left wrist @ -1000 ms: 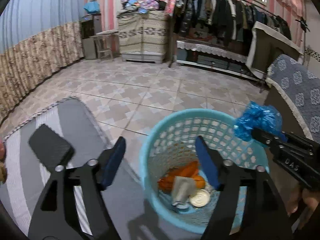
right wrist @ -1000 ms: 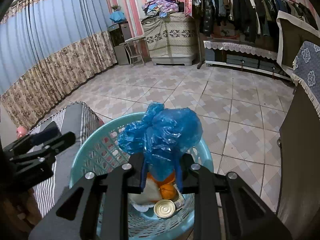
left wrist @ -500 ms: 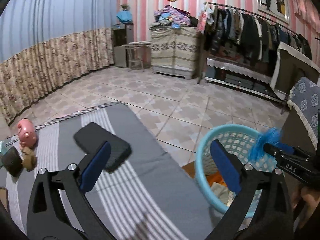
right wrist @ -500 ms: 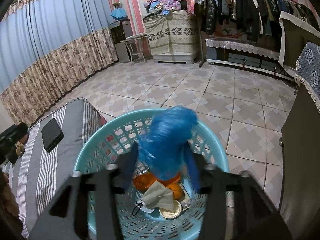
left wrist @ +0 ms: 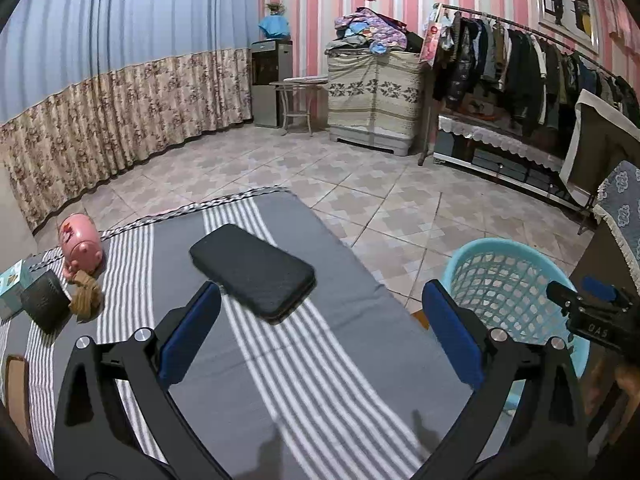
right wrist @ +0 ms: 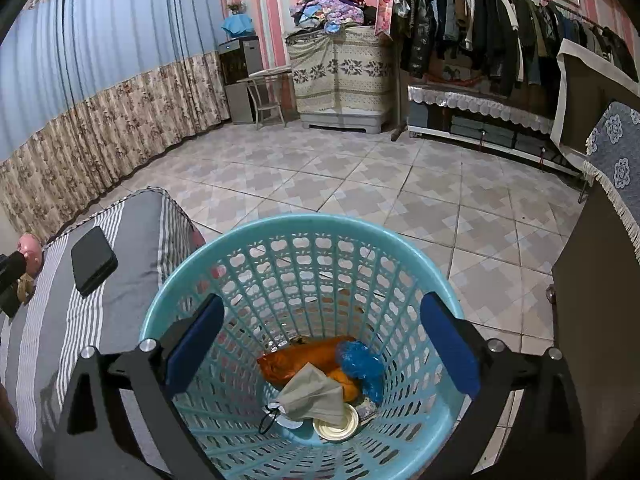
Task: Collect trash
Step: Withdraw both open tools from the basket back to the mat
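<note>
A light blue plastic basket point(right wrist: 280, 248) stands on the tiled floor beside the bed; it also shows in the left wrist view point(left wrist: 504, 276). Inside lie a crumpled blue plastic bag point(right wrist: 360, 362), an orange wrapper point(right wrist: 304, 360), a grey face mask point(right wrist: 316, 394) and a round metal lid point(right wrist: 334, 426). My right gripper point(right wrist: 322, 340) is open and empty, right above the basket's mouth. My left gripper point(left wrist: 320, 332) is open and empty above the striped bed cover point(left wrist: 280, 380), just short of a black phone point(left wrist: 252, 272).
On the bed's left end lie a pink piggy bank point(left wrist: 80, 240), a tan scrap point(left wrist: 84, 292), a dark box point(left wrist: 44, 304) and a small carton point(left wrist: 12, 288). A dark cabinet point(right wrist: 600, 320) stands right of the basket. A clothes rack point(left wrist: 520, 60) lines the far wall.
My right gripper opened and dropped the blue plastic bag into the basket. My left gripper swung left from over the basket to over the bed, near the phone.
</note>
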